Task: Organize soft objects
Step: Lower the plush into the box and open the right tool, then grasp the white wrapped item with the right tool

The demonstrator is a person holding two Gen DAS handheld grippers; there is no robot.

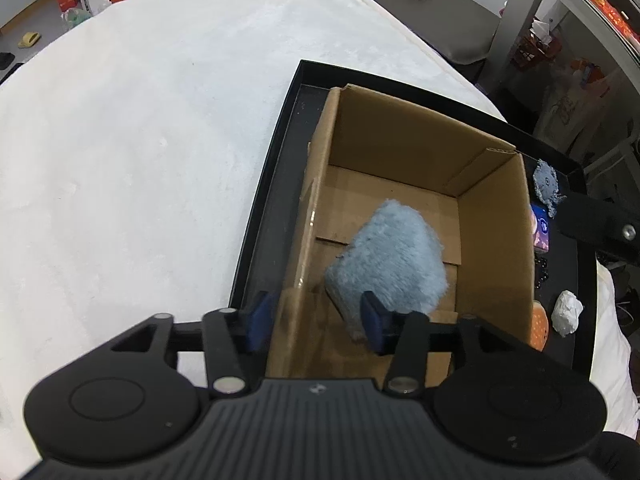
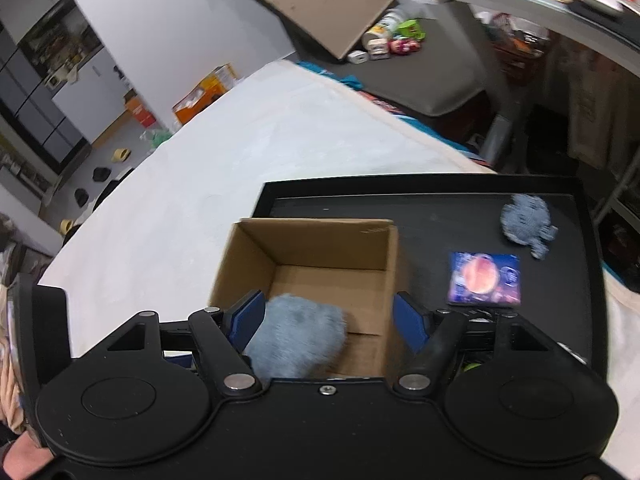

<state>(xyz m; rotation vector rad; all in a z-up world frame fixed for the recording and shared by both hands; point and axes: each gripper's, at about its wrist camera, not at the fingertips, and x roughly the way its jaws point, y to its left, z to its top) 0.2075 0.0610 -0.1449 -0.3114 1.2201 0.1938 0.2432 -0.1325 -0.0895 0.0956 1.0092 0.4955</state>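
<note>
A white bed (image 1: pixel 160 120) fills the room, with pale walls (image 2: pixel 160 20), grey floor (image 1: pixel 24 20) and a dark cabinet (image 2: pixel 36 92).

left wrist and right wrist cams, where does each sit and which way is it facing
Left wrist: on the left gripper, looking down into the cardboard box; its open blue fingers straddle the box's near wall.
Right wrist: on the right gripper, lower and nearer, looking across the black tray; open fingers show, and skin at the lower left.
Shared: box, fluffy blue toy, tray, white bed.
</note>
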